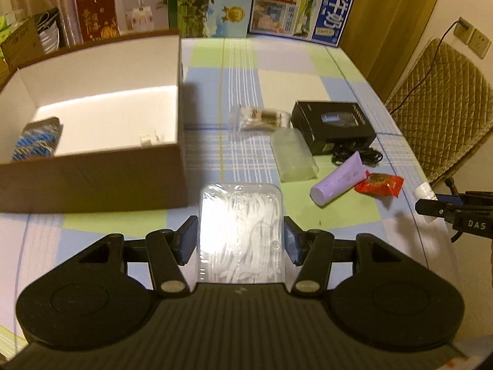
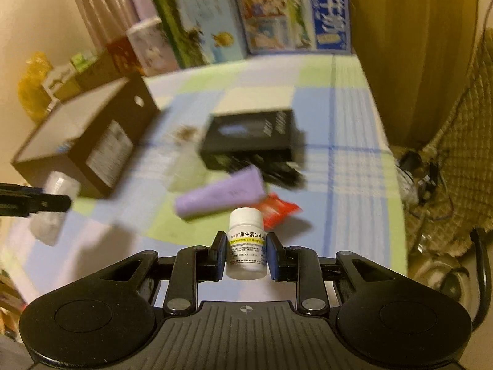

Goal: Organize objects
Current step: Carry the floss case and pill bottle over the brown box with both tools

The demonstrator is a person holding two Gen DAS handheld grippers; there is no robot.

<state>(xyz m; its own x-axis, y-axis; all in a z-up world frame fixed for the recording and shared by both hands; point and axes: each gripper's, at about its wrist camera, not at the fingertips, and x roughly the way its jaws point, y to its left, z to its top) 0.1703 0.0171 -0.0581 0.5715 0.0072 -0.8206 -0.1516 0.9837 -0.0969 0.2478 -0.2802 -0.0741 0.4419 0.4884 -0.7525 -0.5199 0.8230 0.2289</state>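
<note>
Bare tablecloth (image 1: 215, 92) lies open beside the cardboard box (image 1: 92, 172); the black carton (image 1: 332, 126), purple tube (image 1: 336, 182) and red packet (image 1: 380, 185) crowd the right.

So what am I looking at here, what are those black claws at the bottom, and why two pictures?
They are two hand-held grippers, each with its own camera looking along its fingers. One picture comes from the left gripper, clamped on a clear case of floss picks. The other comes from the right gripper, clamped on a small white pill bottle. On the checked tablecloth lie an open cardboard box, a black box, a purple tube and a red packet.
</note>
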